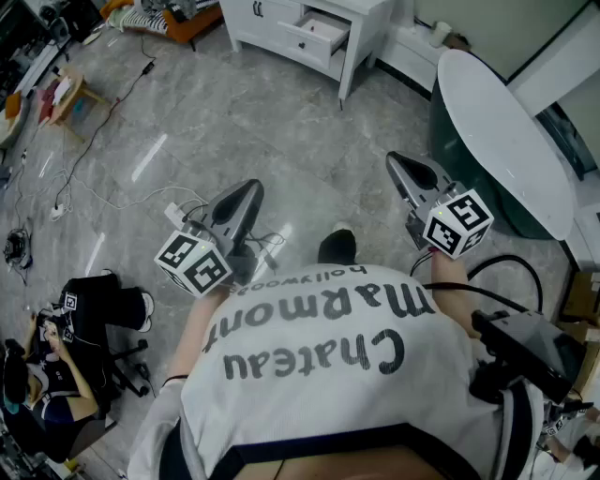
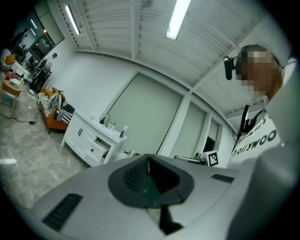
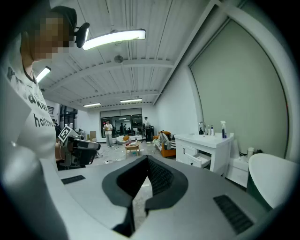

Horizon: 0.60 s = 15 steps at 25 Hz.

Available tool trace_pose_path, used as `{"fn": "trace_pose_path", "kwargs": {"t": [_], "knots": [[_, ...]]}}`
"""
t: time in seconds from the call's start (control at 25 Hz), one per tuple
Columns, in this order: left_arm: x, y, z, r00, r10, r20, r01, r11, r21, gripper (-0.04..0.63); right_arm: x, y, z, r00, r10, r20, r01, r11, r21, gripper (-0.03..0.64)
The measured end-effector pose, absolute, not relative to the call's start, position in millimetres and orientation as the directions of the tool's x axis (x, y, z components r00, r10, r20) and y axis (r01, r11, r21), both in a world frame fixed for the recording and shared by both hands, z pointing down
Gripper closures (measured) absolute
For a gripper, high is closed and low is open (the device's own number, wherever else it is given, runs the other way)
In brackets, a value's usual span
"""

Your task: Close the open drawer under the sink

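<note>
The white vanity cabinet (image 1: pixel 309 28) stands far across the grey floor, and one drawer (image 1: pixel 323 33) under its sink is pulled out. I see the same open drawer (image 2: pixel 99 148) in the left gripper view and again as the drawer (image 3: pixel 200 161) in the right gripper view, small and distant in both. My left gripper (image 1: pixel 251 189) (image 2: pixel 149 163) is held level in front of the person's body, jaws shut and empty. My right gripper (image 1: pixel 396 161) (image 3: pixel 147 163) points a little downward toward the floor, its jaws shut with nothing between them. Neither gripper is near the cabinet.
A white bathtub (image 1: pixel 506 141) with a dark green side lies right of the path, close to the cabinet. Cables (image 1: pixel 66 202) trail over the floor at left, beside a small wooden table (image 1: pixel 66 94). A seated person (image 1: pixel 37 375) is at the lower left.
</note>
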<state>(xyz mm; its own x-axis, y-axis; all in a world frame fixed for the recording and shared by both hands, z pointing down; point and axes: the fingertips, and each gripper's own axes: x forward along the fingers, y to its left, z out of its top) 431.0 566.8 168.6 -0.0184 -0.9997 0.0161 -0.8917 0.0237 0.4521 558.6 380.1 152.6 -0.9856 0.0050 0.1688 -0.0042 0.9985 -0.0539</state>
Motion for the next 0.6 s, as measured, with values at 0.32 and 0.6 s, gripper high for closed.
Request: {"fn": "trace_pose_path", "kwargs": {"t": [0.32, 0.6], "knots": [[430, 572, 164, -0.013, -1.000, 0.014, -0.895, 0.018, 0.446, 0.584, 554, 387, 152, -0.984, 0.014, 0.176, 0.006, 0.999, -0.048, 0.606], [427, 576, 164, 0.000, -1.000, -0.010, -0.904, -0.004, 0.427, 0.584, 541, 390, 137, -0.997, 0.074, -0.021, 0.077, 0.949, -0.305, 0.604]]}}
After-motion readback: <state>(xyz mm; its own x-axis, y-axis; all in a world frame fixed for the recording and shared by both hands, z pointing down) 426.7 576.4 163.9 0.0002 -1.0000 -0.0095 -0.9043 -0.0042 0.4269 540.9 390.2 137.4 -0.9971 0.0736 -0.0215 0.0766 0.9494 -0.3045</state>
